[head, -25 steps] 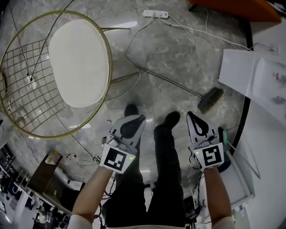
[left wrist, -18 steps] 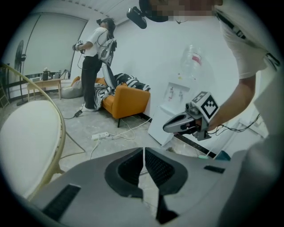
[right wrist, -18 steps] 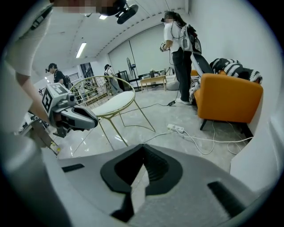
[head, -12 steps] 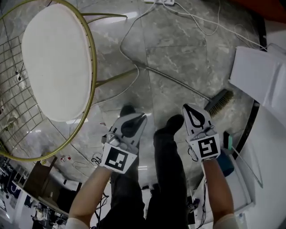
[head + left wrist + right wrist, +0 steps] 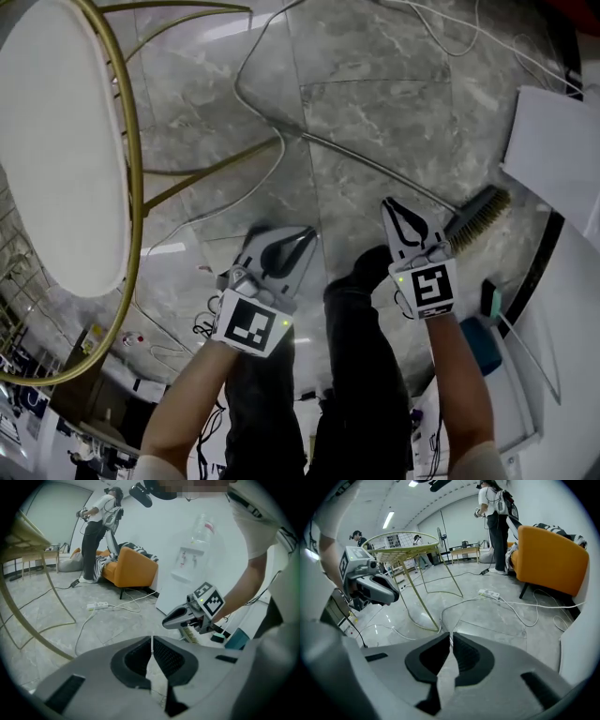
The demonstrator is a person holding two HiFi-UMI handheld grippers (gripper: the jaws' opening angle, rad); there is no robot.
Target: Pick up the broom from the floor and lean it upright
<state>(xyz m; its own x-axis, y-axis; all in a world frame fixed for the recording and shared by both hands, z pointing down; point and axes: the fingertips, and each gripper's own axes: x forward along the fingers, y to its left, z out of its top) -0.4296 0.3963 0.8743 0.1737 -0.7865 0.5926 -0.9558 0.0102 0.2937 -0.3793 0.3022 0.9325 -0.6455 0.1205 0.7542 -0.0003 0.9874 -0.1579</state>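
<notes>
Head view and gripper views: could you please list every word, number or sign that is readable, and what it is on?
No readable text anywhere.
Cube on left gripper: square pattern, no letters.
Cube on right gripper: the same.
Water bottle label: pink, too blurred to read.

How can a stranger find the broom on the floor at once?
On the grey marble floor, look right of the gold wire chair with the white seat. The broom lies flat there. Unlike the curling white cables nearby, it is a straight thin handle ending in yellowish bristles.
</notes>
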